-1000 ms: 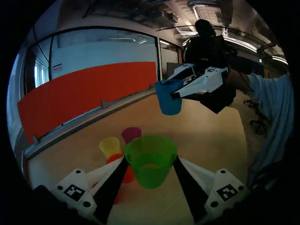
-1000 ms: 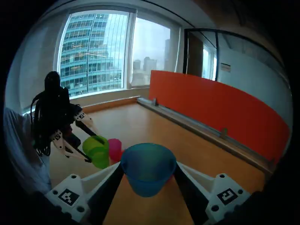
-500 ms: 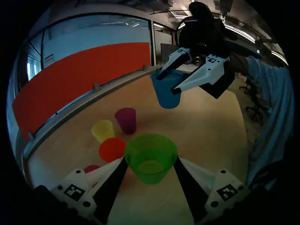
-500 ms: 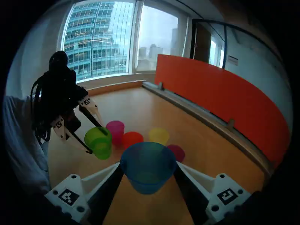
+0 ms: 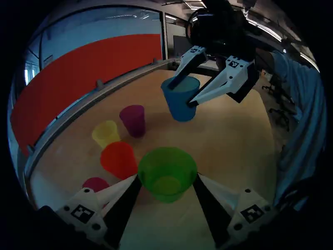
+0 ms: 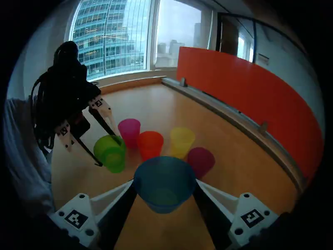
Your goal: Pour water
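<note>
- Where daylight comes through the tall windows (image 6: 116, 37), we see a pale wooden table (image 6: 233, 166) with a long orange panel (image 6: 258, 79) standing along one side of it.
- Four cups stand in a loose cluster. Taking the orange cup (image 6: 150, 143) as our mark, the pink cup (image 6: 129, 131) and the yellow cup (image 6: 182, 141) are just beside it on either hand, and the purple cup (image 6: 200, 161) is near it, next to the yellow one.
- Our left gripper (image 5: 167, 177) is closed narrowly around the green cup (image 5: 167, 189), a finger pressing on each side. The cup is upright, just beside the orange cup on the side away from the panel.
- Our right gripper (image 6: 165, 185) clamps the blue cup (image 6: 165, 200) the same way. In the left gripper view that cup hangs above the table, tipped a little, well apart from the orange cup.
- We cannot tell whether either held cup has water in it.
- A metal rail (image 6: 233, 118) marks the table edge under the panel, beyond the yellow cup from the orange cup.
- Bare tabletop lies on the orange cup's other side, toward a person's sleeve (image 5: 297, 104).
</note>
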The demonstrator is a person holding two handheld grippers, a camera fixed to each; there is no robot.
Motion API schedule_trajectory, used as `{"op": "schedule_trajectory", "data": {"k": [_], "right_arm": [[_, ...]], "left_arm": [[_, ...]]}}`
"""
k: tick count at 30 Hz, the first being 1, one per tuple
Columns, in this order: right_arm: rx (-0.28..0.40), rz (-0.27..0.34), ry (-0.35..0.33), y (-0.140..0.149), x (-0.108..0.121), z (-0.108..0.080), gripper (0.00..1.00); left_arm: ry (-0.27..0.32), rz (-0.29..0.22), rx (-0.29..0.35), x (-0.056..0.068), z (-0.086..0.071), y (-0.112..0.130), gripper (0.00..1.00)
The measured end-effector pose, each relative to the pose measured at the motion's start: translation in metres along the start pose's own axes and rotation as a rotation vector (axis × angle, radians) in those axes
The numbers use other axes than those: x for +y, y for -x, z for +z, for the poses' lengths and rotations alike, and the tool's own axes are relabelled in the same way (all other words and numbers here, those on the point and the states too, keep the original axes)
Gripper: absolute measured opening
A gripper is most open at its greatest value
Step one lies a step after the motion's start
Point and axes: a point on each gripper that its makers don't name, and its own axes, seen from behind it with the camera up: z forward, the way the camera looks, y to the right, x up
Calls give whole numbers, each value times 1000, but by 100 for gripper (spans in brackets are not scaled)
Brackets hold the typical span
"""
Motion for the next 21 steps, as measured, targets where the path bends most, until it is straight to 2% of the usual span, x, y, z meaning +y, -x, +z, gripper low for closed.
{"op": "schedule_trajectory", "data": {"k": [11, 21], "right_arm": [[-40, 23, -7, 28, 0, 18, 92], [-56, 28, -17, 41, -6, 29, 92]], "left_arm": [[6, -2, -36, -3, 15, 15, 86], [6, -8, -47, -4, 27, 25, 86]]}}
